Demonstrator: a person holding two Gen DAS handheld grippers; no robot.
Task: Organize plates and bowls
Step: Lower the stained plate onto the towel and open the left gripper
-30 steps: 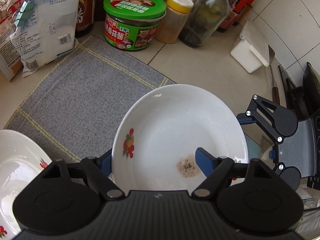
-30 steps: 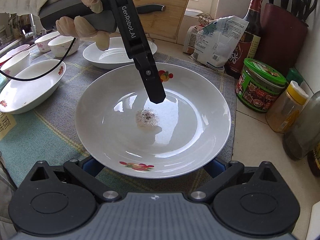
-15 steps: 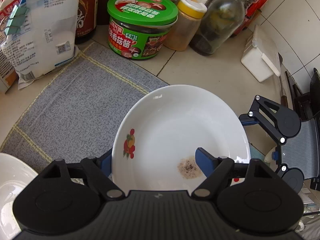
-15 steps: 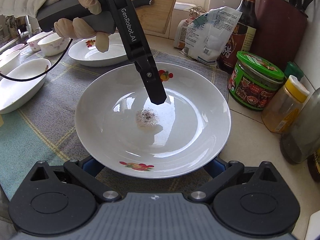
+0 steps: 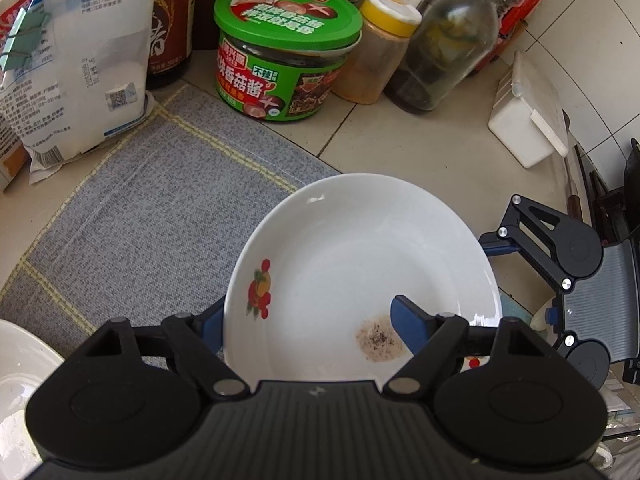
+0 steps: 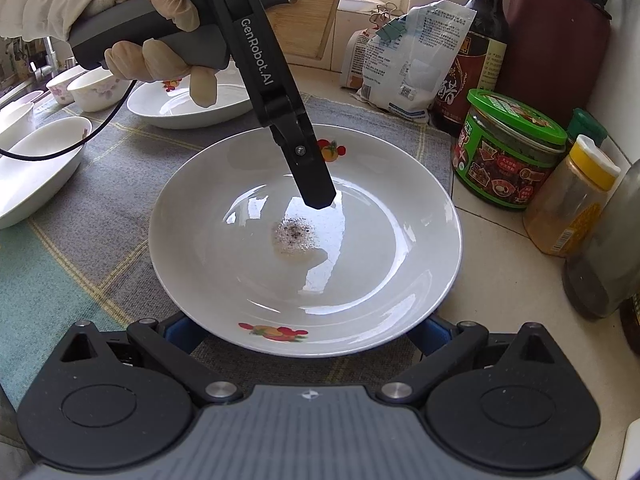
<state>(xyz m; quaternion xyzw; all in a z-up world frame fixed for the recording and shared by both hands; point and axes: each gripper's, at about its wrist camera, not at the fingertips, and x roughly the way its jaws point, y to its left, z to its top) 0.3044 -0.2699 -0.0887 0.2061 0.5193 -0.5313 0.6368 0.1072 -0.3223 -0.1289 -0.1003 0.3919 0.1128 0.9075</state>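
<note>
Cluttered kitchen table [image 6: 492, 280]: left hand-held gripper [image 5: 308, 320] clamps the plate's [image 5: 360, 256] nine-o'clock rim for carrying; right hand-held gripper [image 6: 308, 332] gapes beneath, unclamped.

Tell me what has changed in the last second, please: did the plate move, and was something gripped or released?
The white plate was carried toward the jars: the green-lidded jar now looks nearer in the left wrist view, and the other dishes slid toward the left edge. Nothing was gripped or released. The left gripper keeps its hold on the plate's rim, the right gripper sits under the near edge, and the speckled residue is unchanged.
</note>
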